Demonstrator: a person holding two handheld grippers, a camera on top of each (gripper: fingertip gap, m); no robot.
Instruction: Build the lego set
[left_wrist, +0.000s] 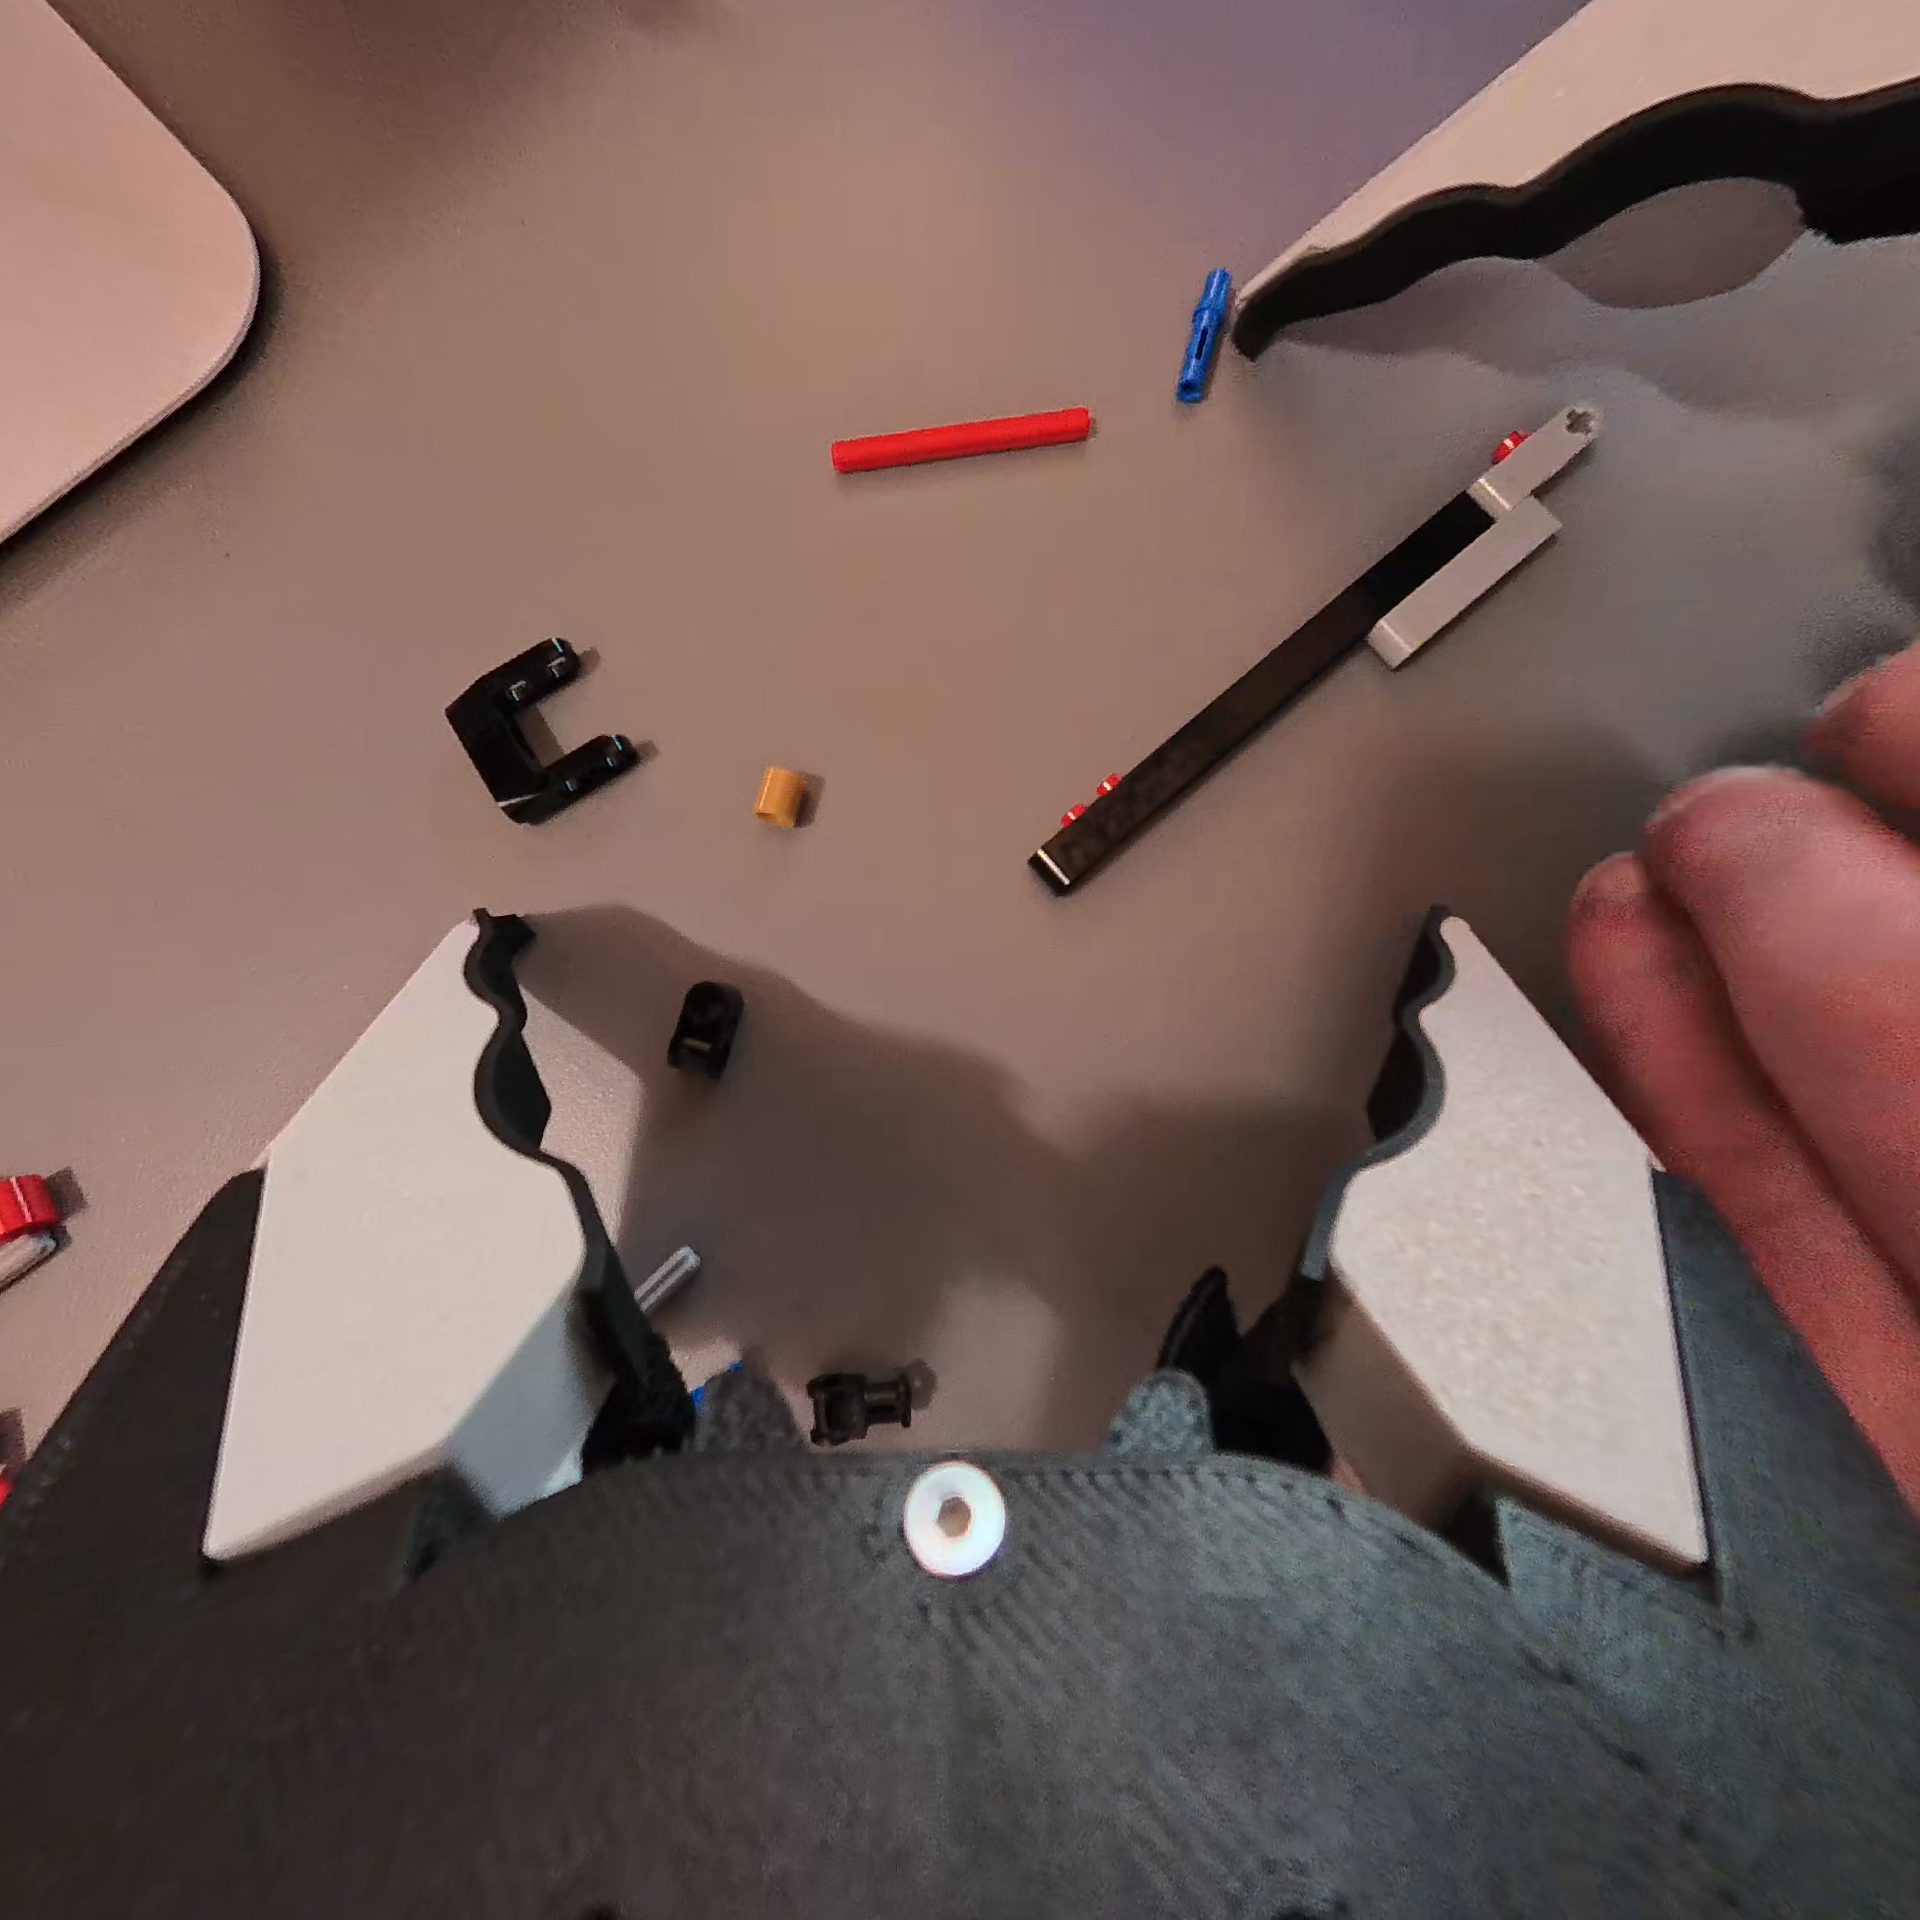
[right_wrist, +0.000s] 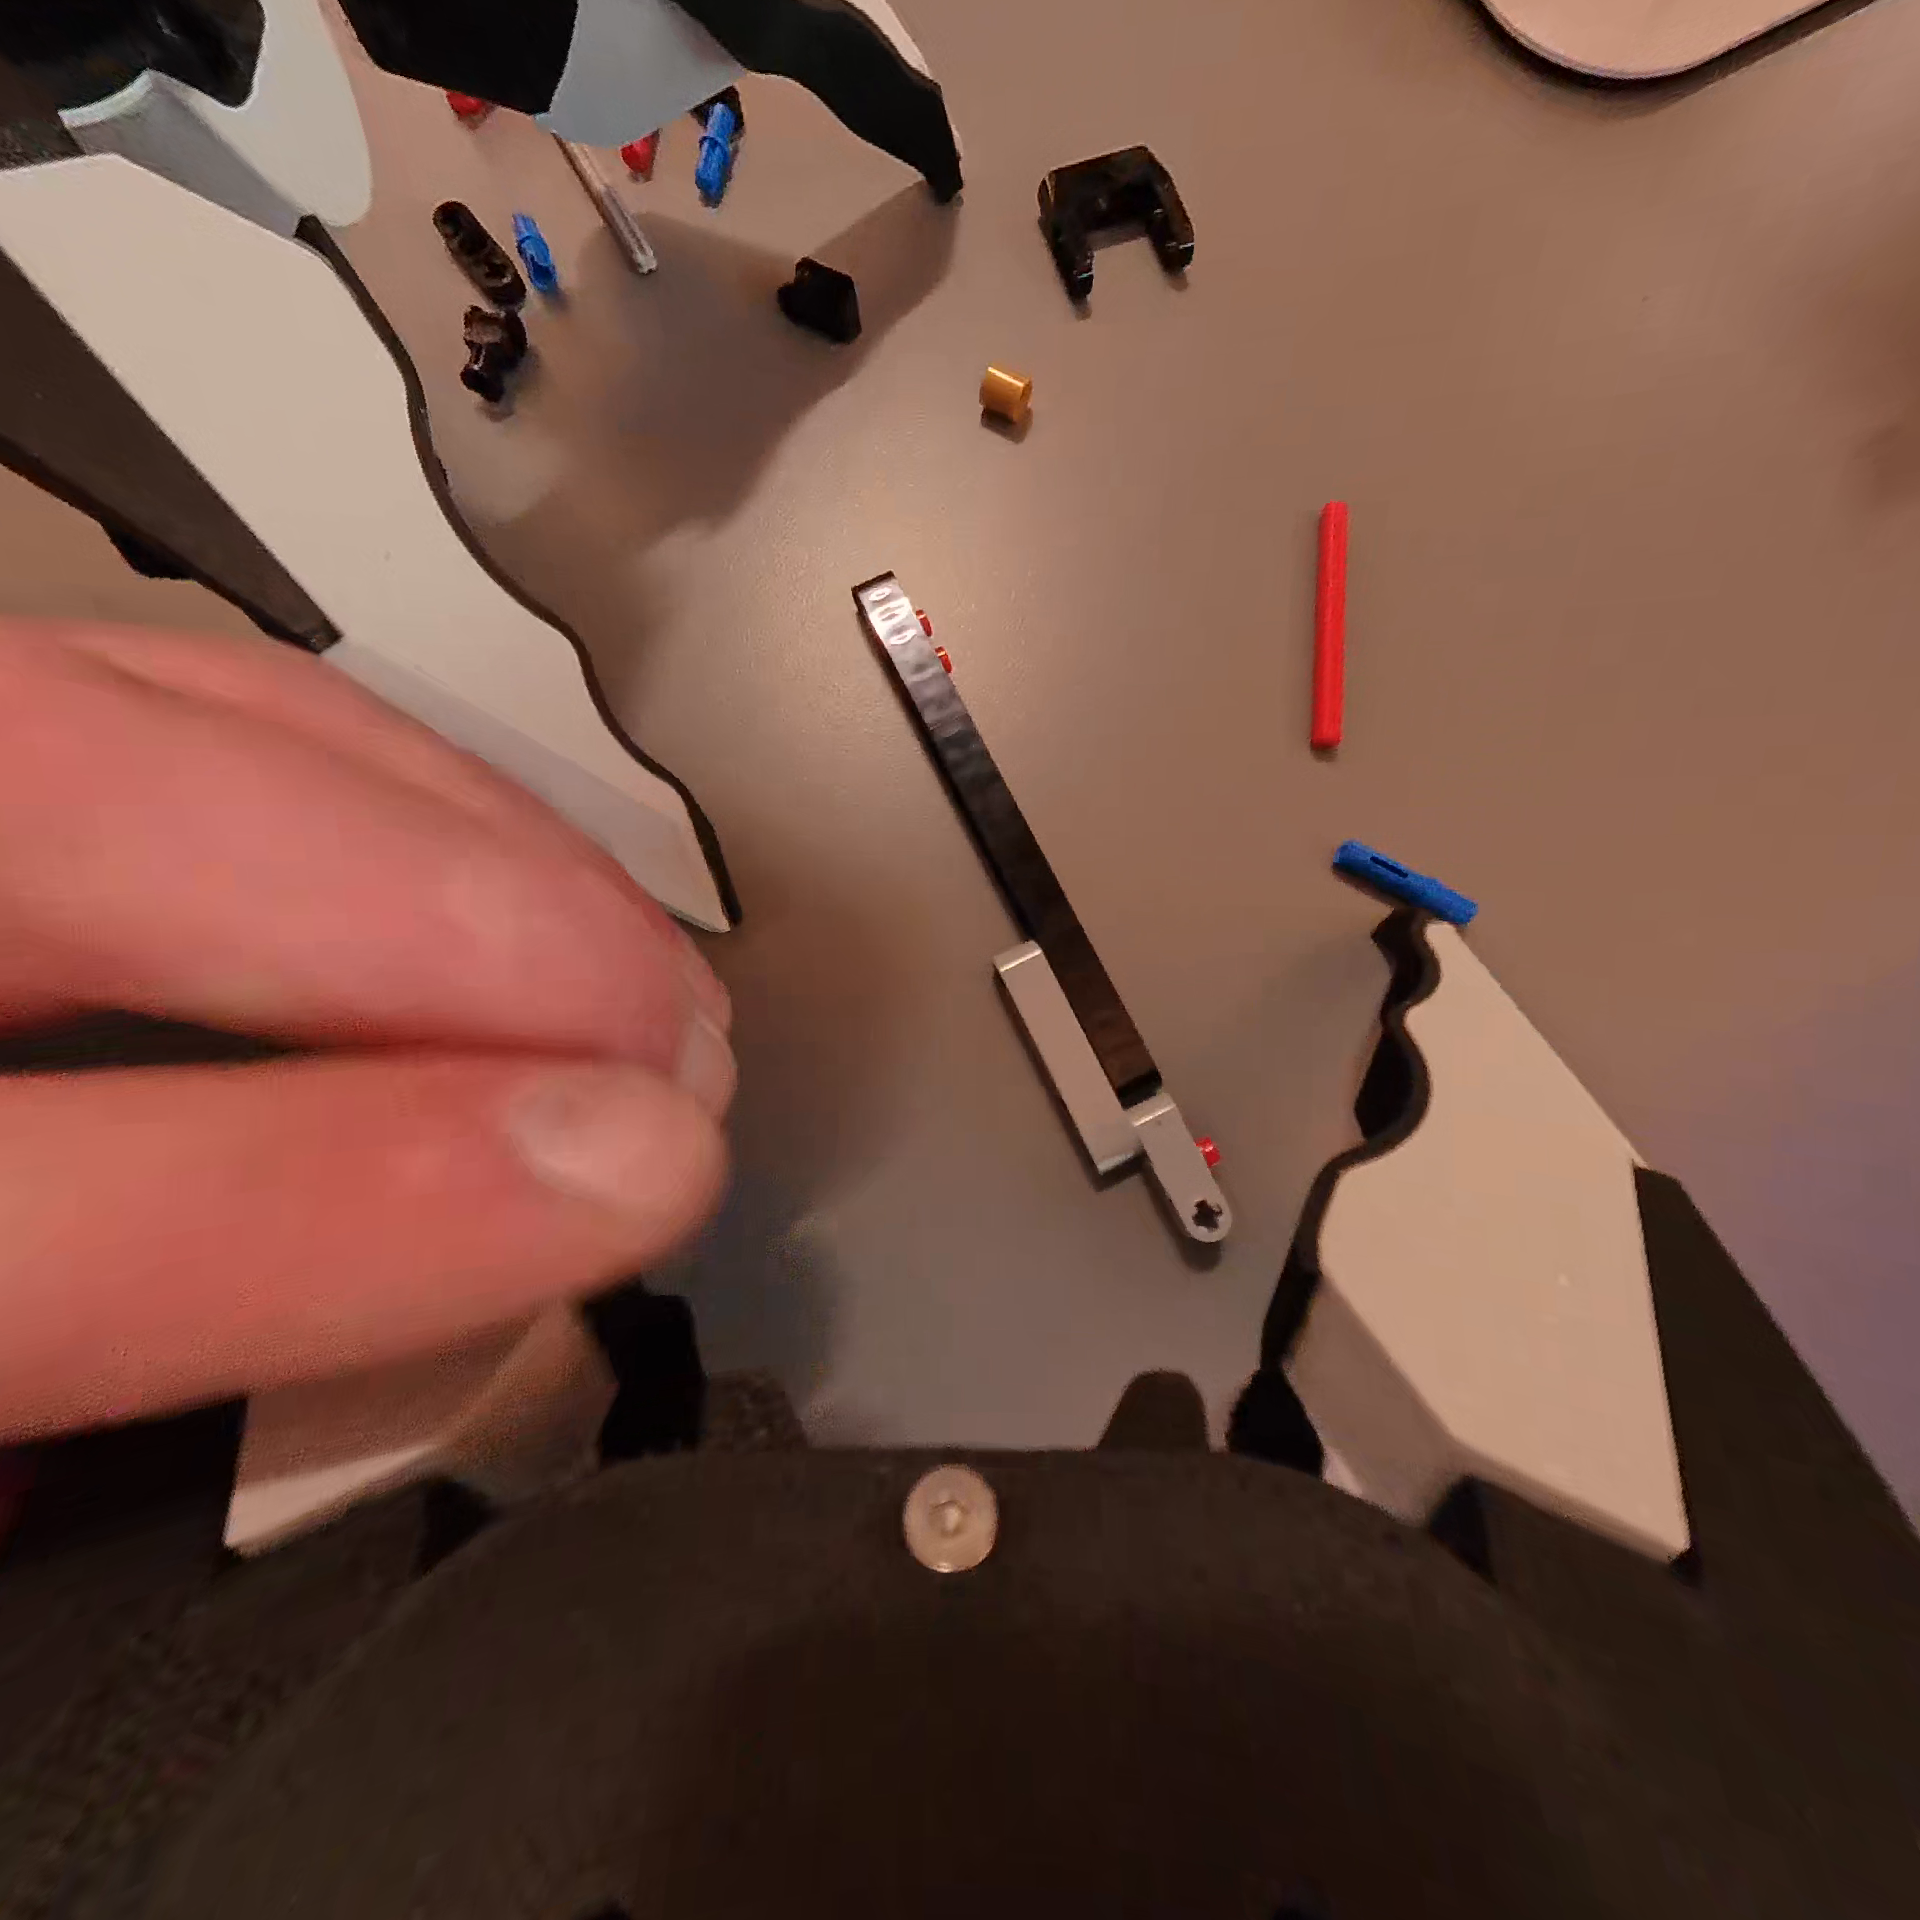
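Bare fingers (right_wrist: 364, 1039) of a person's hand were closest to the camera in the right wrist view, big and blurry, and they hid part of the right gripper (right_wrist: 1060, 925). Its two white fingers were spread wide apart and held nothing. The left gripper (left_wrist: 966, 925) was wide apart too, with nothing between its fingers.

Only a little of the lego set looked built. One long black beam (right_wrist: 997, 821) lay flat on the grey table (right_wrist: 1558, 520). A grey piece (right_wrist: 1060, 1049) was already stuck on at one end, and small red pins poked out of its side. This built part sat between the right gripper's fingers but touched neither of them. I think most of the work was still to do.

Many loose bits waited on the table. A red stick (right_wrist: 1329, 623) lay well apart from the beam. A blue pin (right_wrist: 1403, 883) rested right at the tip of one right finger. A small tan tube (left_wrist: 782, 797) and a black U-shaped piece (left_wrist: 535, 732) sat farther off. A little black connector (left_wrist: 707, 1027) lay near the left gripper's tips. More blue, red and black bits were partly hidden under the left gripper.

The bare fingers could get in the way of a grab.
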